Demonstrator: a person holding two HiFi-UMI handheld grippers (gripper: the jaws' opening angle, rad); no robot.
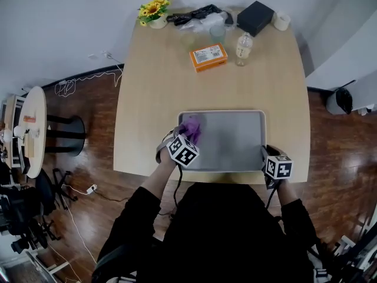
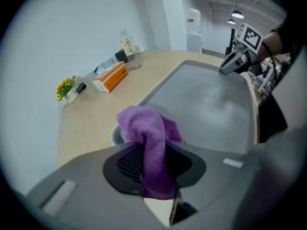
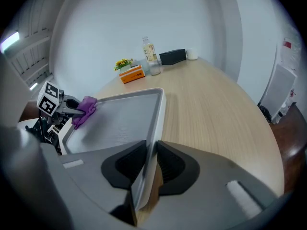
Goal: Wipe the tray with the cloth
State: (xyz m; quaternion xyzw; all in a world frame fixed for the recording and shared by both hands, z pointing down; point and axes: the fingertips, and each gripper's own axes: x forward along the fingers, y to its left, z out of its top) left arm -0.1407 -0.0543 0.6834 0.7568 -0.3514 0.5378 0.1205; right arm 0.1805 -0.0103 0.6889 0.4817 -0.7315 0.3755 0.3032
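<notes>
A grey rectangular tray (image 1: 235, 158) lies at the near edge of the wooden table. A purple cloth (image 1: 192, 128) hangs bunched over the tray's left end, and my left gripper (image 1: 179, 139) is shut on it. In the left gripper view the cloth (image 2: 153, 143) drapes between the jaws above the tray (image 2: 216, 104). My right gripper (image 1: 266, 153) is shut on the tray's near right rim. The right gripper view shows the tray rim (image 3: 158, 114) pinched between the jaws, with the cloth (image 3: 85, 110) and the left gripper (image 3: 72, 107) at the far side.
At the table's far end stand an orange box (image 1: 208, 57), a clear bottle (image 1: 243, 48), a glass (image 1: 217, 33), a black box (image 1: 255, 17), a tape roll (image 1: 282, 21) and a small pot of yellow flowers (image 1: 155, 11). Bare tabletop (image 1: 153, 99) lies between them and the tray.
</notes>
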